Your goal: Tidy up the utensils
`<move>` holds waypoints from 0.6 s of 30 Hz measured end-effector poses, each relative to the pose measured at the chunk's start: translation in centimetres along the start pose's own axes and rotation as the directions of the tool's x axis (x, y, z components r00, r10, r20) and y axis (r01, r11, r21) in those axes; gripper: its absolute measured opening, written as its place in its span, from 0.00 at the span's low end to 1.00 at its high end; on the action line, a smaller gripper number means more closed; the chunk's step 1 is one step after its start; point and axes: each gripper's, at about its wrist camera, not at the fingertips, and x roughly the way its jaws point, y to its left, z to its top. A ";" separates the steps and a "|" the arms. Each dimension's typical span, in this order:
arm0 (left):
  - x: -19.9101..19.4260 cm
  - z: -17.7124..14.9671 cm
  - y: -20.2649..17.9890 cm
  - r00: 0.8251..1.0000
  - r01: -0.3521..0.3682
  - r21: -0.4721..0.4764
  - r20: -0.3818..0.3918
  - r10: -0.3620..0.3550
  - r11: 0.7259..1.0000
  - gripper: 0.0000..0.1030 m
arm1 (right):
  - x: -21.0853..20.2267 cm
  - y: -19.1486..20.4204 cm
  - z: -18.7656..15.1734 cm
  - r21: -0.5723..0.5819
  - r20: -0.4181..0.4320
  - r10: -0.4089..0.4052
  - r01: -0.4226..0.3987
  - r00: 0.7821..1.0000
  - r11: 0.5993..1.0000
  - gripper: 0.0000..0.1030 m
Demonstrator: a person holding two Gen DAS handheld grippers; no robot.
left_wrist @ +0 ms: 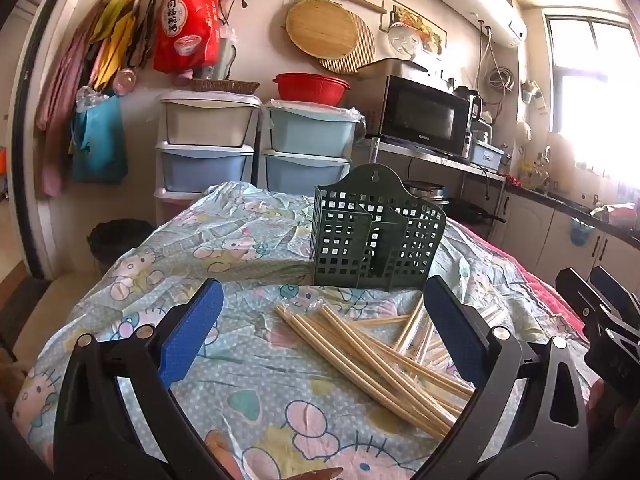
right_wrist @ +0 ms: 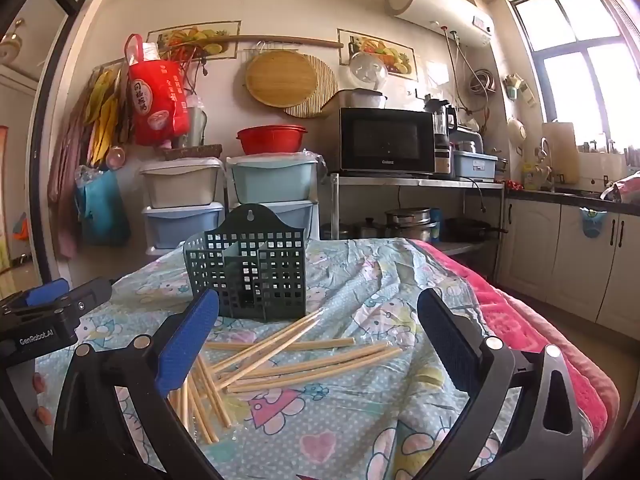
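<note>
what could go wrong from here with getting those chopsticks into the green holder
1. The chopsticks lie crossed in a loose pile, so a tool closing on one may drag or flick its neighbours.
2. The cloth under them is wrinkled and may bunch up between the pads.
3. The green holder stands free on that soft cloth and looks light; a sideways push from a chopstick could tip it.

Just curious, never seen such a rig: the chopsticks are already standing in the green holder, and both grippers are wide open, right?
Not quite. The chopsticks are not in the green holder; they lie scattered on the cloth in front of it, as the right wrist view shows. The holder looks empty. The left gripper and right gripper are indeed wide open.
</note>
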 end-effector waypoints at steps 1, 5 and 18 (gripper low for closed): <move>0.0 0.0 0.0 1.000 -0.003 0.000 0.003 0.003 1.000 0.90 | 0.1 0.1 0.0 -0.005 -0.013 0.001 -0.001 1.000 1.000 0.94; 0.0 0.0 0.0 1.000 -0.003 0.001 0.003 0.003 1.000 0.90 | -0.1 0.0 0.0 0.009 -0.001 0.006 -0.006 1.000 1.000 0.94; 0.0 0.0 0.0 1.000 -0.003 0.002 0.004 0.003 1.000 0.90 | -0.7 0.2 0.1 0.005 0.008 0.008 -0.008 1.000 1.000 0.94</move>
